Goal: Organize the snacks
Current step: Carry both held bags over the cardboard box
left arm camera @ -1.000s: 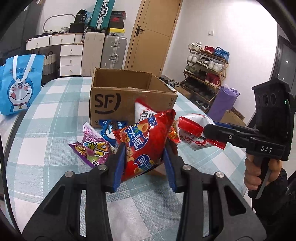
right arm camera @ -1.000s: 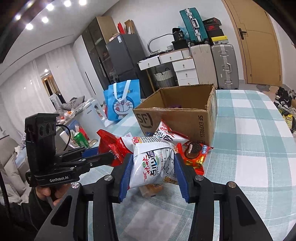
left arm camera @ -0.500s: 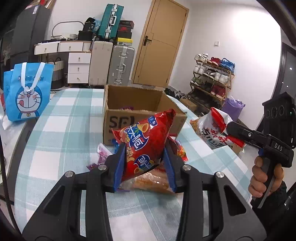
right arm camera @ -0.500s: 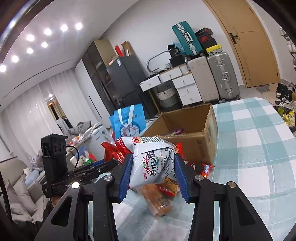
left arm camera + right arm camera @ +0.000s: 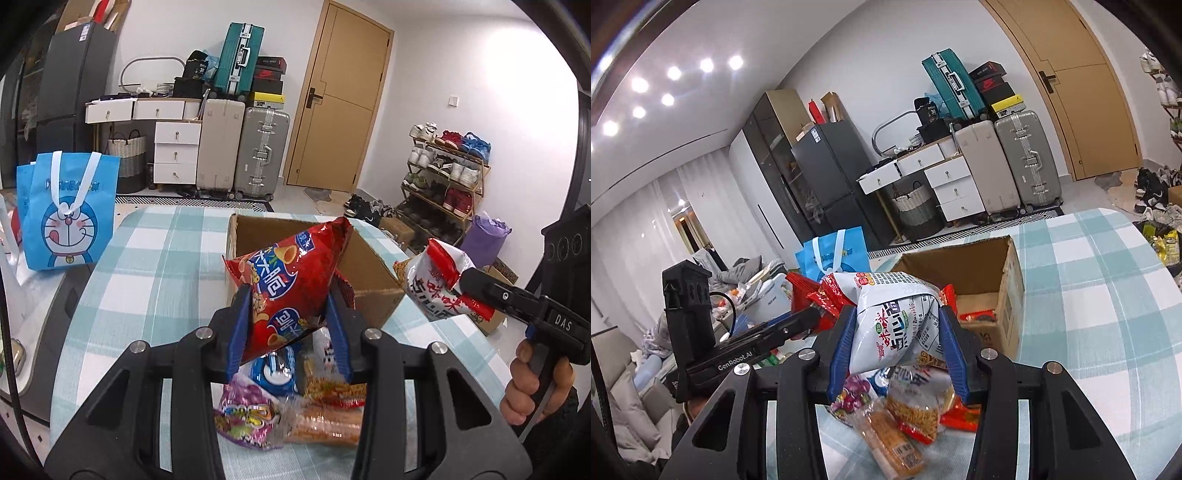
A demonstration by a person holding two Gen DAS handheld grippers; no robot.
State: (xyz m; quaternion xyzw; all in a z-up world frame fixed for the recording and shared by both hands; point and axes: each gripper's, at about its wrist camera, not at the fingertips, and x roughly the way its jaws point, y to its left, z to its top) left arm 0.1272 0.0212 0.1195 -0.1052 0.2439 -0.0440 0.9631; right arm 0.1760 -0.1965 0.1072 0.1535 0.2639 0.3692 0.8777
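- Left gripper (image 5: 288, 325): blue pads clamped on a red bag (image 5: 288, 291), held in the air above the pile, top corner tilted toward the box (image 5: 373, 273).
- Right gripper (image 5: 894, 343): pads clamped on a white bag (image 5: 894, 317), also lifted, just short of the box's near wall.
- Below both: loose snacks (image 5: 905, 413) on the checked table (image 5: 1108, 295), among them a purple pack, a blue round-logo pack, a noodle pack and a long orange bar.
- Progress, as I judge it: early to middle. The box holds at least one red packet; two bags are in transit; the pile is left to clear.
- Hard to read: most of the box floor is hidden by the held bags and its walls, so the count inside is unknown. The pile partly sits under the gripper frames. Only one hand (image 5: 532, 387) shows, on the right gripper's handle.
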